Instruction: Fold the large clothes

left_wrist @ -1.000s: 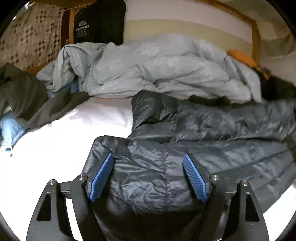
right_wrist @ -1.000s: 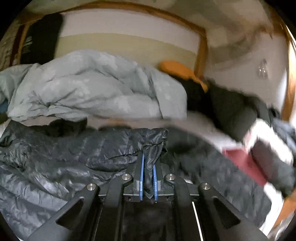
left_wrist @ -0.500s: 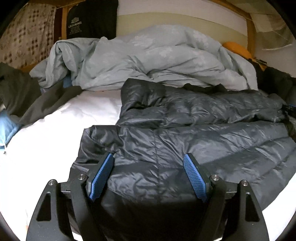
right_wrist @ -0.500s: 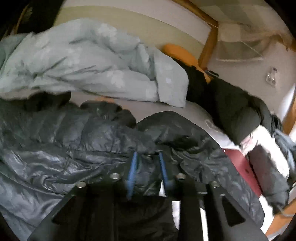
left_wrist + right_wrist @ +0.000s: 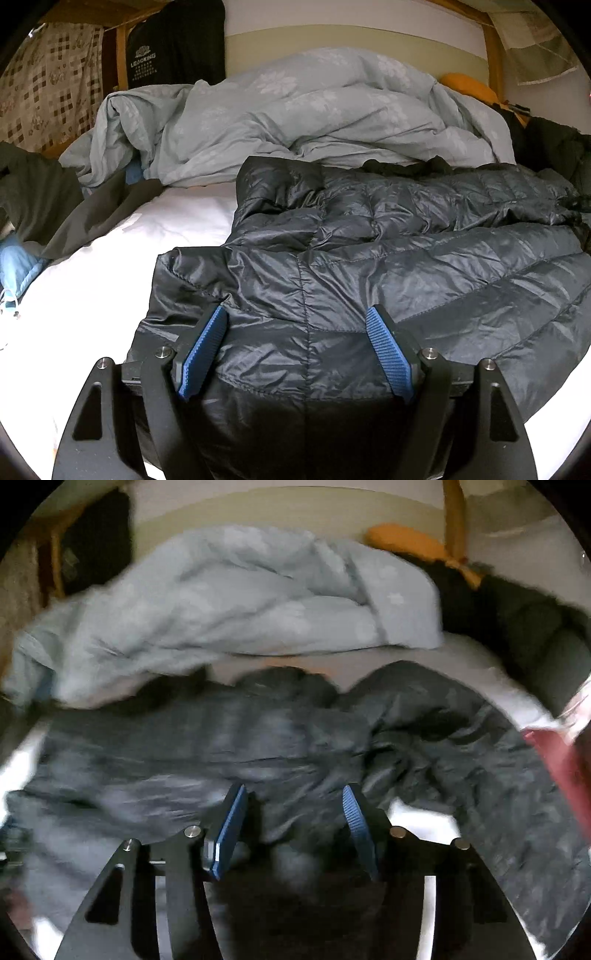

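Observation:
A dark quilted down jacket point(image 5: 369, 258) lies spread across the white bed sheet point(image 5: 92, 295), one sleeve folded over its upper part. My left gripper point(image 5: 296, 310) hovers over the jacket's near left hem, open wide, its blue pads clear of the cloth. In the blurred right wrist view the same jacket point(image 5: 184, 757) fills the middle, rumpled towards the right. My right gripper point(image 5: 294, 788) stands over it with its jaws apart and closing. Jacket fabric lies beneath and between the pads, but they do not press on it.
A pale blue quilt point(image 5: 314, 122) is heaped behind the jacket. A grey garment point(image 5: 55, 206) and a blue cloth point(image 5: 18, 266) lie at the left. An orange pillow point(image 5: 469, 86), dark coats point(image 5: 535, 627) and a red item point(image 5: 557, 757) crowd the right.
My right gripper let go of the jacket fold it pinched; its jaws now stand apart, lower and further left over the jacket. The jacket has settled flat. The left gripper stayed open.

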